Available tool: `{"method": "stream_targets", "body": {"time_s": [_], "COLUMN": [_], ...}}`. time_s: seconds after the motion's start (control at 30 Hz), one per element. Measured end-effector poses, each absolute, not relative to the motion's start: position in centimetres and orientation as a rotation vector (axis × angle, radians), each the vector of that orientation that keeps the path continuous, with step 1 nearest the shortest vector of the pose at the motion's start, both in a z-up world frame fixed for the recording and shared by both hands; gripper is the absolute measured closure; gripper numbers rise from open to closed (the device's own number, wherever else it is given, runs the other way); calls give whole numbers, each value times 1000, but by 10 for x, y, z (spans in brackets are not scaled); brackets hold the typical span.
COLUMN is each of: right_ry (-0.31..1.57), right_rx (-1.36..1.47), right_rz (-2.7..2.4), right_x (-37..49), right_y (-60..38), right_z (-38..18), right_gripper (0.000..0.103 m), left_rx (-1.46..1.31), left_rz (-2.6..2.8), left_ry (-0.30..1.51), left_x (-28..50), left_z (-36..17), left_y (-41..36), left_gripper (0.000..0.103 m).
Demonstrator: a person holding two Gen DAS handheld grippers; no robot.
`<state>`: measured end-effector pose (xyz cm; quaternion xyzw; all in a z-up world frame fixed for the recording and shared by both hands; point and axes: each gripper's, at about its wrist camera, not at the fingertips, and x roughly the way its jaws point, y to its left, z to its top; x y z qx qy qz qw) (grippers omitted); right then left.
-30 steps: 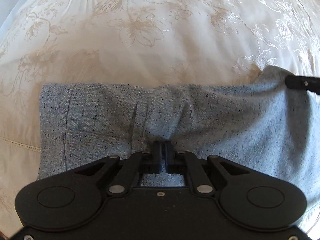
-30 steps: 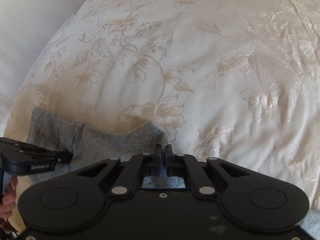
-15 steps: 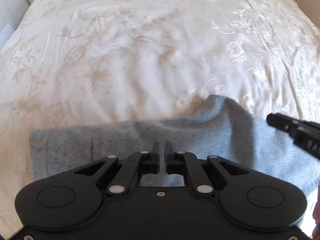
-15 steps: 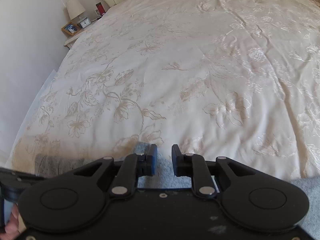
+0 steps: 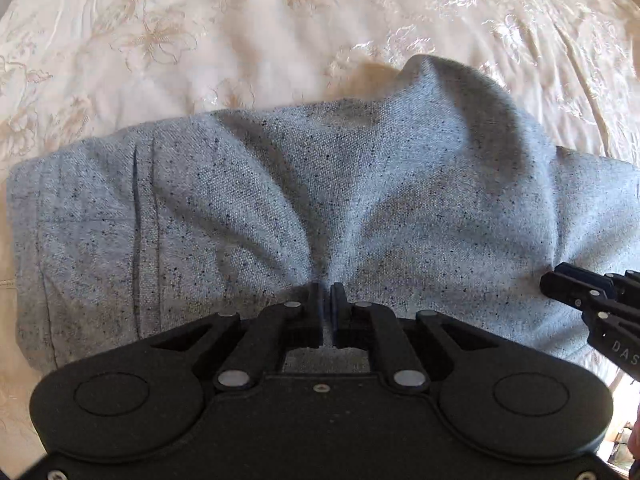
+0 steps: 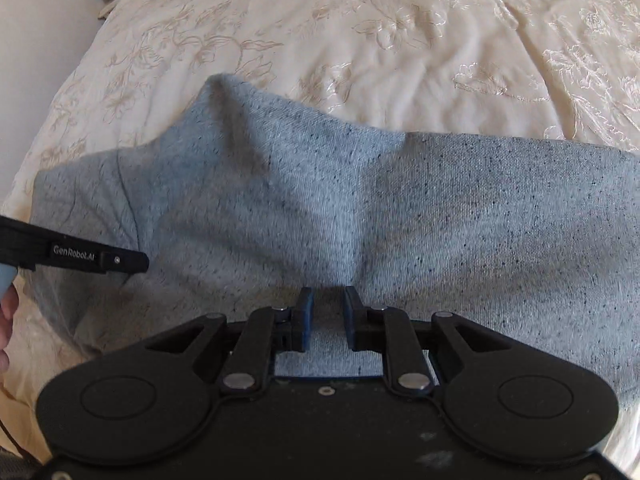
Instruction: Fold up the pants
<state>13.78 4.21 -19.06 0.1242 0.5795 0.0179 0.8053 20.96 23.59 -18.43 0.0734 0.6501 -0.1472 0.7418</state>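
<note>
On the bedspread (image 5: 248, 40), left gripper (image 5: 327, 296) apparently pinches grey pants (image 5: 400, 184).

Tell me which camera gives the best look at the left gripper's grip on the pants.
The left wrist view: the left gripper is nearly closed on a pinch of the grey pants, creases fanning from it. The right wrist view shows that gripper only side-on at the left edge, its grip hidden.

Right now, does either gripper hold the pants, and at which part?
The left gripper pinches the grey pants at a bunched fold along their near edge. The right gripper is open, holding nothing.
</note>
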Motion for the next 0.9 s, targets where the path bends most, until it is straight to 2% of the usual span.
{"method": "stream_targets", "body": {"time_s": [0.13, 0.2, 0.33, 0.43, 0.57, 0.7, 0.77, 0.8, 0.83, 0.9], "right_ry": [1190, 1228, 1369, 1341, 1177, 1063, 1043, 1046, 1052, 1100], "right_rx": [303, 275, 192, 197, 283, 331, 324, 319, 316, 308], "right_rz": [70, 107, 190, 219, 120, -4, -30, -37, -43, -74], "right_x": [129, 121, 96, 92, 106, 149, 172, 182, 188, 204], "right_y": [43, 51, 72, 71, 46, 15, 7, 3, 2, -4], "right_z": [-174, -177, -197, -184, -160, -158, -164, -169, -174, -189], "right_gripper": [82, 80, 80, 80, 80, 79, 79, 79, 79, 79], "left_rx": [257, 300, 348, 200, 169, 144, 178, 220, 246, 164], "left_rz": [-341, -362, -401, -471, -464, -433, -413, -358, -309, -318], "left_ry": [1487, 1504, 1505, 1460, 1305, 1268, 1290, 1305, 1330, 1347], "left_x": [183, 166, 159, 181, 230, 261, 273, 266, 269, 273], "left_z": [-196, -204, -185, -154, -136, -163, -185, -192, -205, -215], "left_y": [241, 246, 239, 229, 192, 169, 161, 163, 166, 185], "left_gripper": [90, 90, 91, 89, 89, 89, 84, 85, 92, 92]}}
